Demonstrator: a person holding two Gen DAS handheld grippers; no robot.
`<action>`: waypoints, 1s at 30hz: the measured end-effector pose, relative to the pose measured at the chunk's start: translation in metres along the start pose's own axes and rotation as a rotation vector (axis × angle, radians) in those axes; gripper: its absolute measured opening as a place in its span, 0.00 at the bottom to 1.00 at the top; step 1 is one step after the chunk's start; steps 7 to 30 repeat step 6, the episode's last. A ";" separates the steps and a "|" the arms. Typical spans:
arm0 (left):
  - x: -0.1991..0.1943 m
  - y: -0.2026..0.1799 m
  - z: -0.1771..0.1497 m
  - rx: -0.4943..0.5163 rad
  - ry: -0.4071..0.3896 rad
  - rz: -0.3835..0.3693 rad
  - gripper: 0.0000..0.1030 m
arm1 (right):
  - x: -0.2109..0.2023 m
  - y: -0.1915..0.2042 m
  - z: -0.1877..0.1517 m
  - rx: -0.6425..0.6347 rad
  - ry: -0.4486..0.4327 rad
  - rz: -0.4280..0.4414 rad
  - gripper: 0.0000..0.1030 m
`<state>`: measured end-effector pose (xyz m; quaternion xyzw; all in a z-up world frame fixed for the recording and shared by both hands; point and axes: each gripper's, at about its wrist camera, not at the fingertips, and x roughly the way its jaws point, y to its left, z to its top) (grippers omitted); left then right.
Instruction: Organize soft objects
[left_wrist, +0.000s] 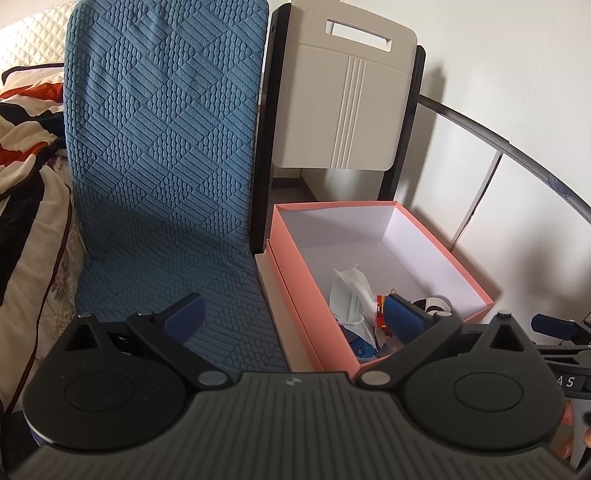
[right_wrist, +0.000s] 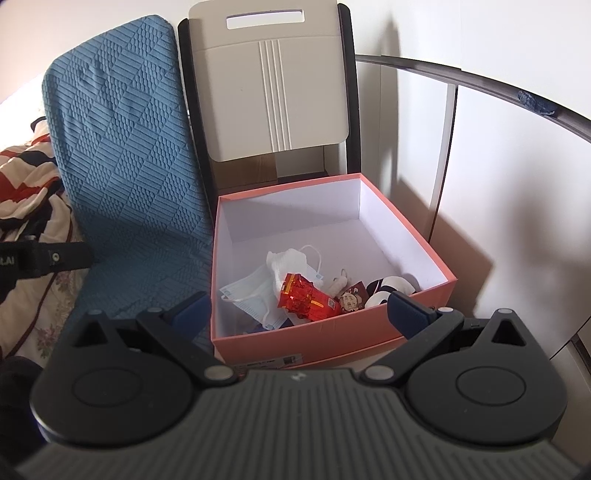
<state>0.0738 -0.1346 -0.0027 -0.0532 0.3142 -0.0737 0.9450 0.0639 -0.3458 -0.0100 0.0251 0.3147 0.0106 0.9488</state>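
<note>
A pink box (right_wrist: 332, 332) with a white inside stands on a chair seat; the same box (left_wrist: 317, 339) fills the right of the left wrist view. In it lie a pale blue face mask (right_wrist: 251, 299), a white cloth (right_wrist: 286, 264), a red foil packet (right_wrist: 306, 297), a small brown packet (right_wrist: 351, 299) and a black-and-white item (right_wrist: 391, 286). My right gripper (right_wrist: 299, 312) is open just in front of the box, holding nothing. My left gripper (left_wrist: 295, 317) is open too, straddling the box's left wall over the blue cushion (left_wrist: 166, 147).
A beige chair back (right_wrist: 273, 85) with black posts rises behind the box. The blue textured cushion (right_wrist: 122, 147) leans at the left, with patterned bedding (left_wrist: 26, 140) beyond it. White wall panels (right_wrist: 517, 166) close off the right side. The other gripper's tip (left_wrist: 554, 326) shows at right.
</note>
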 end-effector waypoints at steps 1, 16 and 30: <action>0.000 0.000 0.000 -0.001 -0.002 0.000 1.00 | 0.000 0.000 0.000 0.000 0.001 -0.002 1.00; 0.000 0.001 0.000 -0.003 -0.007 0.002 1.00 | 0.000 0.001 -0.001 0.001 0.002 -0.005 1.00; 0.000 0.001 0.000 -0.003 -0.007 0.002 1.00 | 0.000 0.001 -0.001 0.001 0.002 -0.005 1.00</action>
